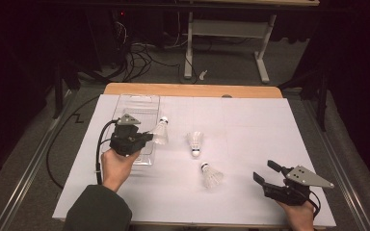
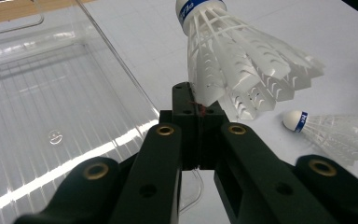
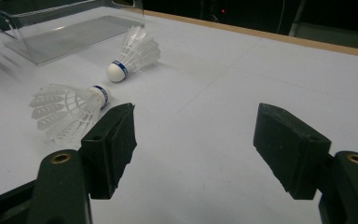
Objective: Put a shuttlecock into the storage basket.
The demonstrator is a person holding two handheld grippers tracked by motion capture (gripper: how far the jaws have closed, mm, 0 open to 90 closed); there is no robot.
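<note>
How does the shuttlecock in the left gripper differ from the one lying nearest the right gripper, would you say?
The held shuttlecock is pinched by its feather skirt in the shut left gripper, beside the clear tray. The near shuttlecock lies on its side on the table, untouched, left of the open right gripper. Both are white with a blue band.

Two loose shuttlecocks (image 1: 194, 143) (image 1: 212, 176) lie apart on the white table (image 1: 250, 125); grey desk legs (image 1: 189, 43) stand beyond.

Table (image 1: 250, 120) (white): tray (image 1: 137, 103), two shuttlecocks (image 1: 195, 142)
</note>
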